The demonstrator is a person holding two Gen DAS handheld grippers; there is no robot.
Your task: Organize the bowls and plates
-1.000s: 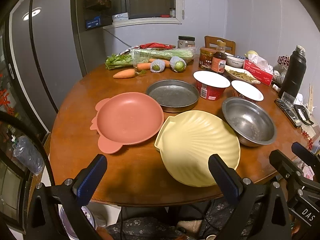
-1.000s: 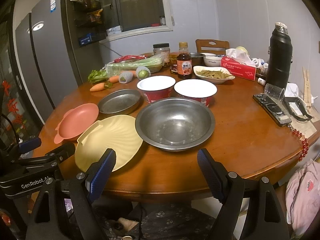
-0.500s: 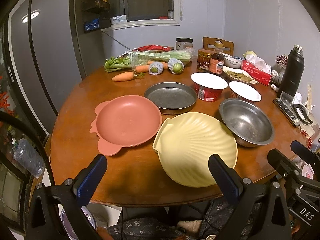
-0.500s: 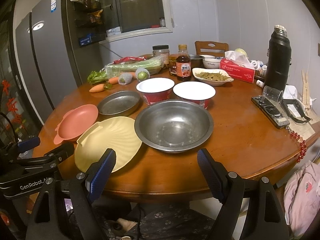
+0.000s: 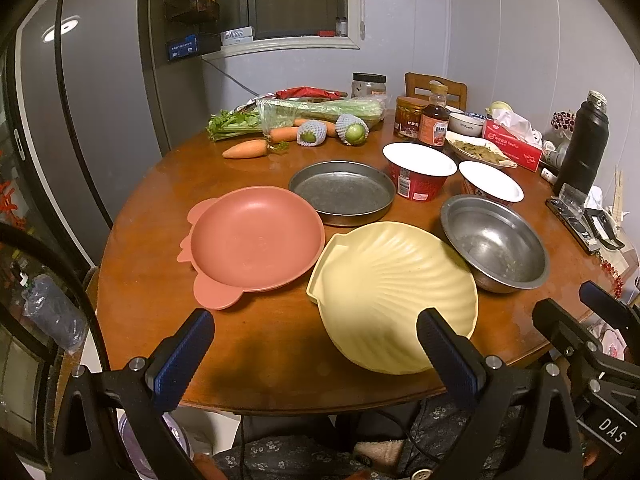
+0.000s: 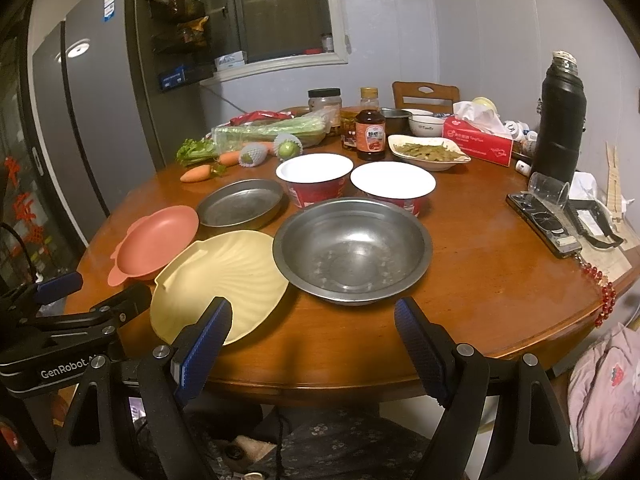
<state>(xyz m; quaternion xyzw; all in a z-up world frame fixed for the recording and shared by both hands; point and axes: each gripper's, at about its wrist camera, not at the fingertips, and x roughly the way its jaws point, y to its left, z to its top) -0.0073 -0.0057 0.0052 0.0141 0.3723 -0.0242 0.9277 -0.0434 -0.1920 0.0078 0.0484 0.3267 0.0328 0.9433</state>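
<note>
Both grippers eased back slightly; left gripper (image 5: 316,352) and right gripper (image 6: 314,338) fingers spread wide (holding nothing).

The right paper bowl (image 6: 393,184) sits half hidden behind the steel bowl (image 6: 352,250); the bottle (image 6: 370,134) label is too small to read.
</note>
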